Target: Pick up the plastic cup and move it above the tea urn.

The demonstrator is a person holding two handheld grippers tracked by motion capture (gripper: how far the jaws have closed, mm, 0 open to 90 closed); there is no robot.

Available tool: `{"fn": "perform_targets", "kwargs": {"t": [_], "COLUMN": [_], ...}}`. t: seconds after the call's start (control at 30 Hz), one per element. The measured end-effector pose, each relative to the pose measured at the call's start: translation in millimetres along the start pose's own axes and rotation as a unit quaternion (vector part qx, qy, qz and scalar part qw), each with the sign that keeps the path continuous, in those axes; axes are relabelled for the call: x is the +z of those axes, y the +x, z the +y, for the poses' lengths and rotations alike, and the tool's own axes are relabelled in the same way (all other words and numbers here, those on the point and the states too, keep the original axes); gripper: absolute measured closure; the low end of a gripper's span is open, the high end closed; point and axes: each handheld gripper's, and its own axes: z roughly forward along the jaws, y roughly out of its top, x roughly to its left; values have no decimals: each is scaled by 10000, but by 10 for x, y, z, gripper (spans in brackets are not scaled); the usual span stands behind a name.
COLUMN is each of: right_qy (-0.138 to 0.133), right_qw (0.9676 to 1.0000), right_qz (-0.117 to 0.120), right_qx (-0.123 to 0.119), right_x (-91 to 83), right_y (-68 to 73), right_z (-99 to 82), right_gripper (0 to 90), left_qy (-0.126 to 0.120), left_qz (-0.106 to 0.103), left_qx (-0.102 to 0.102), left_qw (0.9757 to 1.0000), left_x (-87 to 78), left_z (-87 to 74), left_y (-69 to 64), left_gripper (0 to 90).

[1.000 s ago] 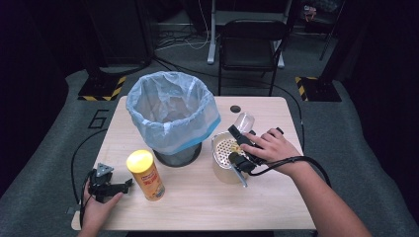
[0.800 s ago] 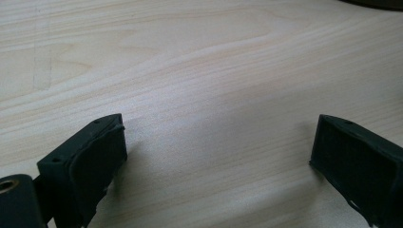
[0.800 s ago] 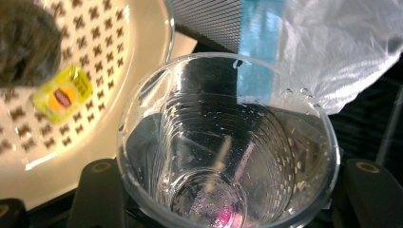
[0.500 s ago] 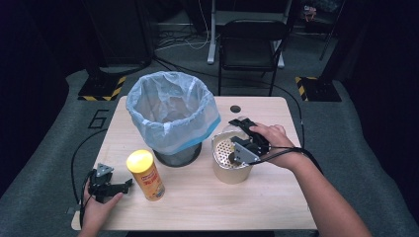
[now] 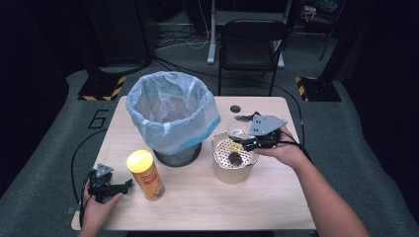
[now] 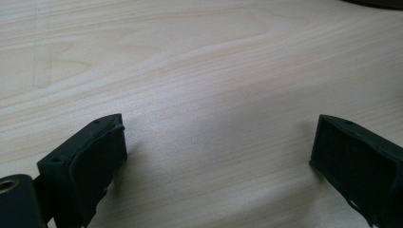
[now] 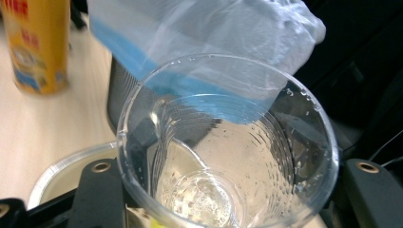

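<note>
My right gripper (image 5: pixel 247 134) is shut on a clear plastic cup (image 5: pixel 240 127), held just above the far rim of a beige pot (image 5: pixel 231 173) with a perforated insert and a few food scraps in it. In the right gripper view the wet cup (image 7: pixel 228 156) sits between the two jaws with its mouth toward the camera. My left gripper (image 5: pixel 109 183) rests on the table's front left corner in a hand. Its jaws stand wide open, with nothing between them but bare wood (image 6: pixel 216 156).
A bin lined with a pale blue bag (image 5: pixel 168 113) stands mid-table, left of the pot. A yellow canister (image 5: pixel 146 175) stands between the bin and my left gripper. A small black disc (image 5: pixel 235 108) lies near the far edge. A chair (image 5: pixel 252 44) stands behind the table.
My right hand has risen and shifted with the cup still gripped, from low over the pot to above its far rim. The left hand has stayed put.
</note>
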Motion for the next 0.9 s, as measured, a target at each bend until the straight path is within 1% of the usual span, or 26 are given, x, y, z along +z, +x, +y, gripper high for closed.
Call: {"fn": "perform_targets", "kwargs": {"t": [0.03,0.1,0.2,0.27,0.33,0.4,0.47,0.5,0.53,0.57,0.6,0.67,0.8,0.9], "right_qy": [-41,-75,30,70,34,44,26,30,39,89,164,235,189,219], "right_qw": [9998,9972,9925,9902,9868,9849,9813,9805,9785,9773,9778,9802,9818,9827], "right_qz": [37,189,252,250,295,281,312,281,309,342,332,331,258,202], "right_qx": [204,725,1200,1371,1592,1706,1899,1943,2037,2087,2064,1937,1870,1829], "right_x": [-12,-39,-93,-131,-167,-185,-198,-203,-208,-214,-219,-233,-251,-224], "right_y": [-18,-62,-113,-139,-164,-181,-194,-197,-201,-208,-207,-217,-242,-253], "right_z": [7,29,77,117,154,180,200,213,232,263,307,405,634,769], "right_gripper": [365,365,365,365,365,365,366,366,366,366,367,367,368,367], "left_qy": [0,-1,-1,1,4,0,2,16,0,6,15,0,-1,17], "left_qz": [0,-1,1,0,2,0,-1,2,0,1,2,1,1,5], "left_qx": [-1,-2,0,-1,0,-1,0,3,-2,1,4,-1,-2,4], "left_qw": [10000,10000,10000,10000,10000,10000,10000,10000,10000,10000,10000,10000,10000,10000], "left_x": [0,0,0,0,0,0,0,-2,0,-1,-2,0,0,-2], "left_z": [0,0,0,0,1,0,0,1,0,0,1,0,0,1], "left_y": [0,0,0,0,0,0,0,0,0,0,0,0,0,0], "left_gripper": [44,43,43,43,43,43,43,43,43,43,43,43,43,43]}}
